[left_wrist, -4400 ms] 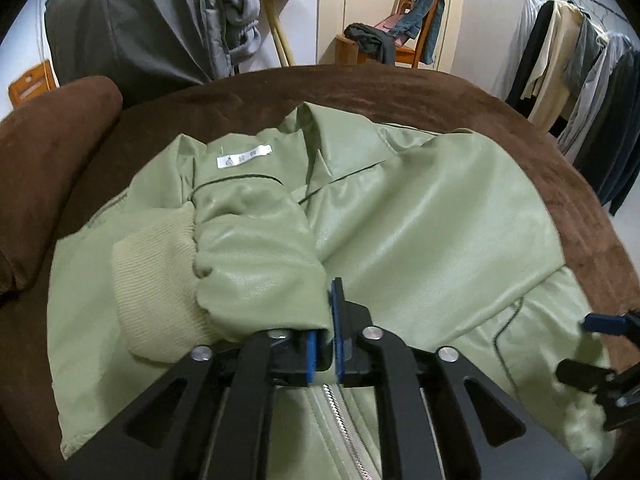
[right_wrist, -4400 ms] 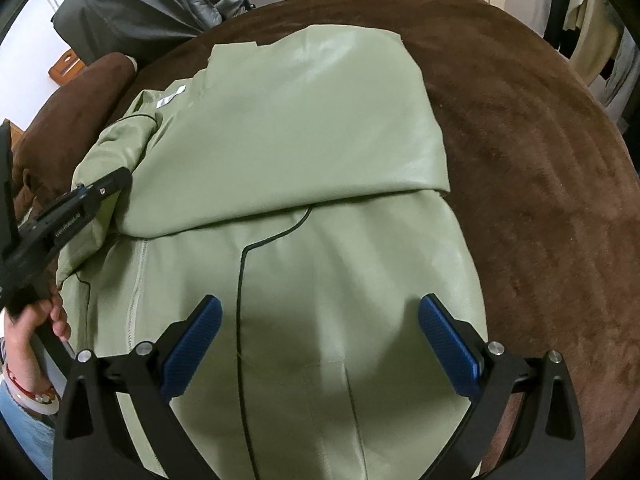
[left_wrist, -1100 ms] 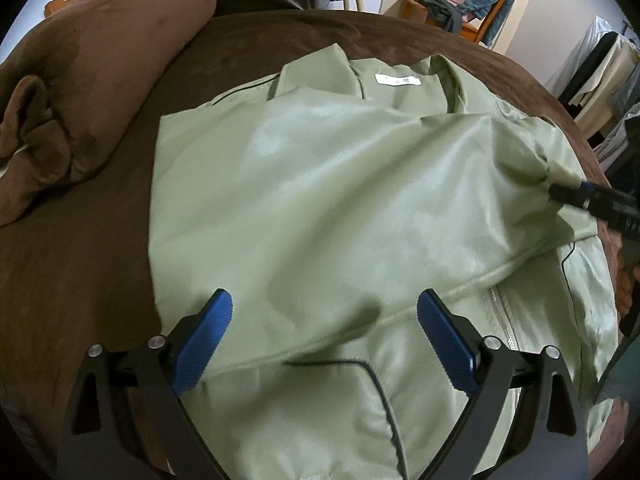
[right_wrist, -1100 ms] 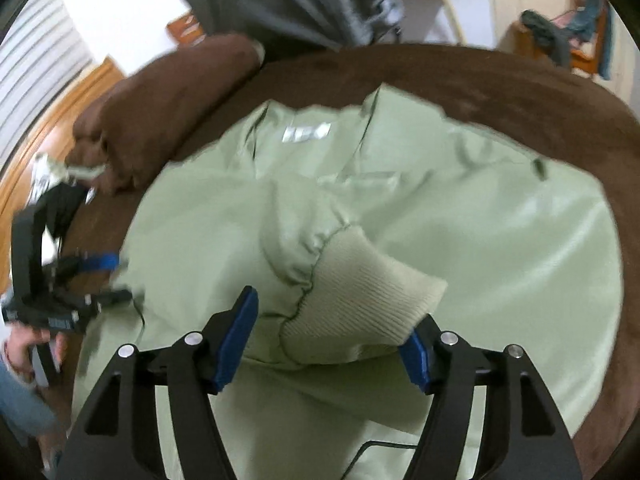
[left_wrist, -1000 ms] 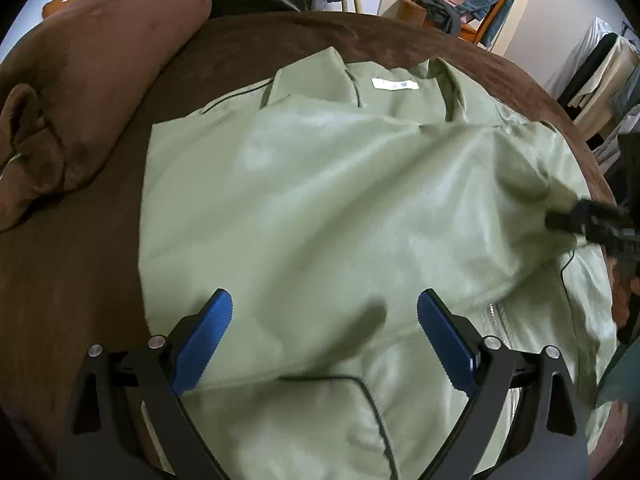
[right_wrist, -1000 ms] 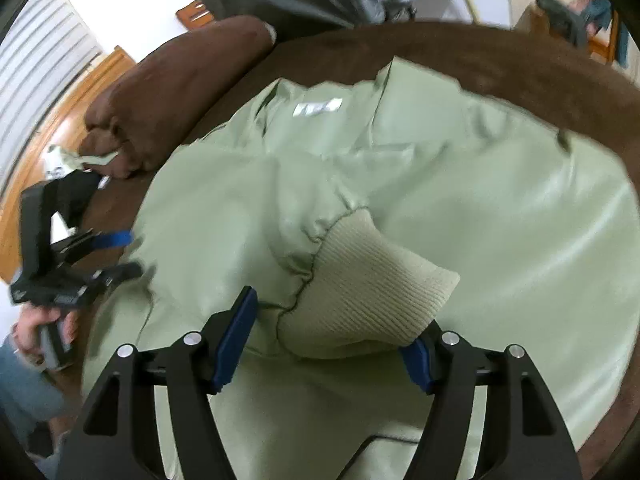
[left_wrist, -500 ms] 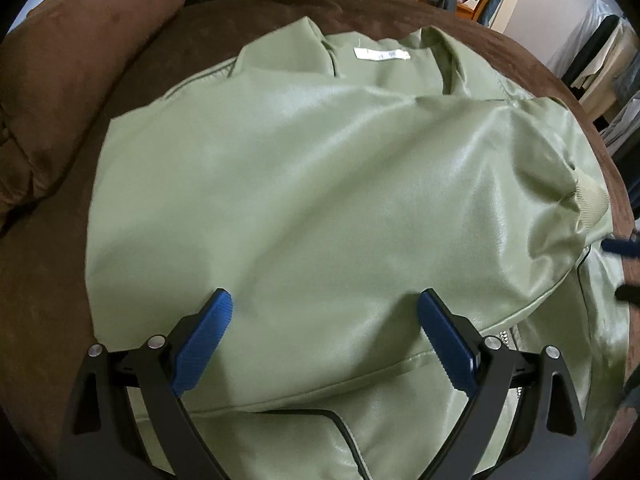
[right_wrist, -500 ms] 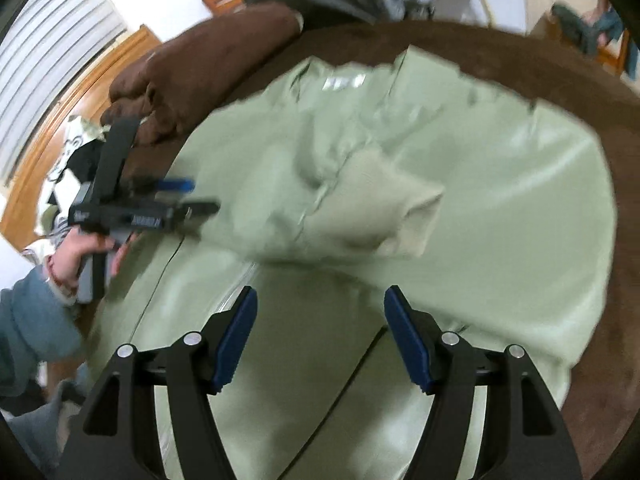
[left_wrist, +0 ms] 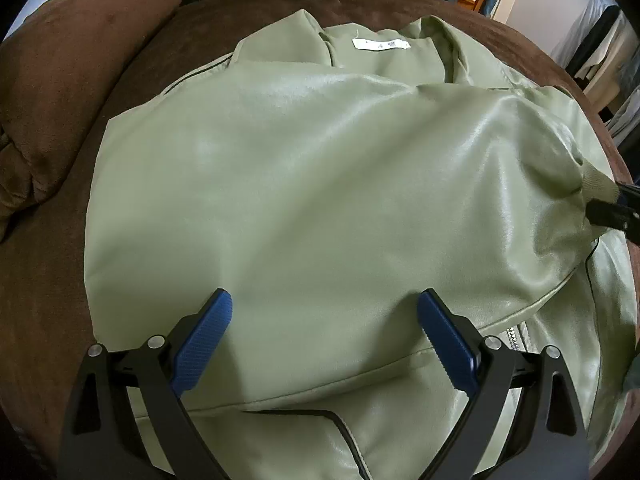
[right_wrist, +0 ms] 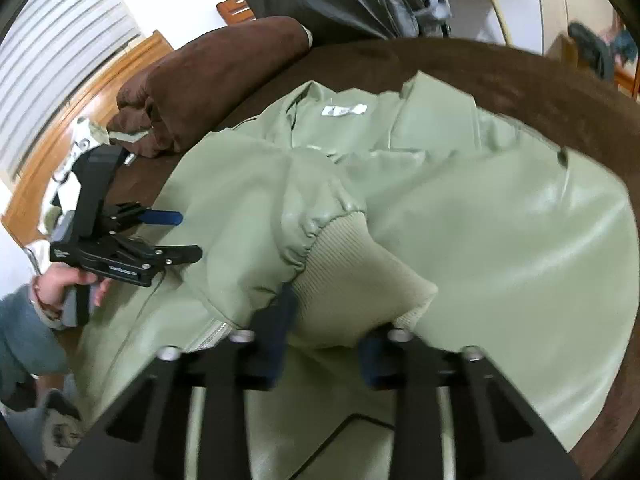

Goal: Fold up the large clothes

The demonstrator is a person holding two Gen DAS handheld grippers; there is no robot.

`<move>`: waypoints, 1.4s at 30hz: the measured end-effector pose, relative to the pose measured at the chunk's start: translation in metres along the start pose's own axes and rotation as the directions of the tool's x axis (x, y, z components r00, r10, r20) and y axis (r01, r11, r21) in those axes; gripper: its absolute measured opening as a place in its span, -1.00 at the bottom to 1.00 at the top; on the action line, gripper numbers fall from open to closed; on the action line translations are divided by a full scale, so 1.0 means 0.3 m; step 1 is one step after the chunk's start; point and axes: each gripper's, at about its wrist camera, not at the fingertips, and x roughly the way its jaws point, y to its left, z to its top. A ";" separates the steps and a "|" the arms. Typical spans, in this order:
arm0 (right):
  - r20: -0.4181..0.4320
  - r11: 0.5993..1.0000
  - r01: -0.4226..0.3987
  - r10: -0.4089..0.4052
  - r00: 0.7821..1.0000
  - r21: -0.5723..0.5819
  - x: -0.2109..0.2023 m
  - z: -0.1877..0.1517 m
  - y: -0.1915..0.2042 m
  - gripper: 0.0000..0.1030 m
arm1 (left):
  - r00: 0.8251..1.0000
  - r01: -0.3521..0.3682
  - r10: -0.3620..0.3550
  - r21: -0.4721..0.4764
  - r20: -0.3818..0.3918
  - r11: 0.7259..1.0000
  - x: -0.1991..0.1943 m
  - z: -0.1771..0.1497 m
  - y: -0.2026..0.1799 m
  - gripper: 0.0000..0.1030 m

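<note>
The green jacket [left_wrist: 320, 184] lies flat on the brown cushion [left_wrist: 60, 240], its folded sleeve running across the body toward your right gripper [right_wrist: 324, 340]. That gripper's jaws have just been closing, and now pinch the ribbed cuff [right_wrist: 352, 280], which a second ago sat loose between them. Your left gripper [left_wrist: 324, 336] hangs wide open over the sleeve, holding nothing.

The white tag [left_wrist: 381, 44] inside the jacket [left_wrist: 320, 184] collar, far ahead of the tool, has tiny marks too small to read. White letters on the other tool [right_wrist: 176, 236] are too blurry.
</note>
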 end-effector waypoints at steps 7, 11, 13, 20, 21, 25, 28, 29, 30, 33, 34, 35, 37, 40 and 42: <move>-0.055 1.000 -0.014 0.014 0.998 0.006 -0.066 -0.059 0.004 -0.60 | 1.000 -0.007 0.007 0.021 -0.010 1.000 0.005 0.009 -0.013 0.79; -0.075 0.999 0.021 -0.018 0.997 0.036 -0.070 -0.099 -0.020 -0.64 | 1.000 -0.006 0.007 0.018 -0.006 1.000 0.008 0.010 -0.016 0.79; -0.075 0.996 0.071 -0.067 0.995 0.047 -0.056 -0.113 -0.031 -0.67 | 1.000 -0.007 0.007 0.020 -0.004 1.000 0.013 0.007 -0.018 0.80; -0.075 0.987 0.136 -0.130 0.989 0.087 -0.016 -0.128 -0.056 -0.67 | 1.000 0.013 -0.013 0.023 0.007 1.000 0.019 -0.006 0.001 0.83; -0.075 0.986 0.139 -0.133 0.988 0.088 -0.017 -0.129 -0.056 -0.67 | 1.000 0.014 -0.014 0.024 0.009 1.000 0.019 -0.009 0.002 0.83; -0.076 0.985 0.150 -0.143 0.987 0.086 -0.017 -0.128 -0.053 -0.67 | 1.000 0.017 -0.018 0.021 0.025 1.000 0.017 -0.021 0.008 0.83; -0.067 0.982 0.174 -0.168 0.983 0.080 -0.025 -0.124 -0.033 -0.67 | 0.999 0.024 -0.024 0.007 0.038 1.000 -0.005 -0.031 0.011 0.82; -0.059 0.980 0.181 -0.177 0.983 0.077 -0.028 -0.121 -0.024 -0.55 | 0.999 0.027 -0.027 0.001 0.044 1.000 -0.018 -0.035 0.011 0.82; -0.047 0.978 0.195 -0.192 0.980 0.070 -0.035 -0.117 -0.014 -0.36 | 0.998 0.030 -0.029 -0.002 0.055 1.000 -0.037 -0.041 0.013 0.83; 0.000 0.977 0.205 -0.206 0.979 0.063 -0.078 -0.106 0.033 0.35 | 0.991 0.017 -0.018 0.006 0.129 1.000 -0.136 -0.065 0.006 0.87; 0.020 0.977 0.208 -0.209 0.978 0.051 -0.103 -0.105 0.062 0.38 | 0.988 0.010 -0.012 0.010 0.156 1.000 -0.183 -0.079 0.008 0.87; 0.031 0.979 0.201 -0.202 0.979 0.043 -0.125 -0.108 0.086 0.43 | 0.984 0.007 -0.009 0.010 0.176 1.000 -0.228 -0.094 0.012 0.87; 0.040 0.979 0.199 -0.200 0.979 0.036 -0.168 -0.121 0.130 0.47 | 0.981 0.005 -0.007 0.010 0.196 1.000 -0.309 -0.132 0.024 0.87; 0.053 0.980 0.196 -0.198 0.979 0.034 -0.252 -0.178 0.195 0.59 | 0.980 -0.006 0.003 0.011 0.197 1.000 -0.407 -0.215 0.050 0.87; 0.058 0.979 0.197 -0.200 0.978 0.047 -0.316 -0.245 0.230 0.61 | 0.982 -0.009 0.008 0.000 0.188 1.000 -0.466 -0.301 0.068 0.87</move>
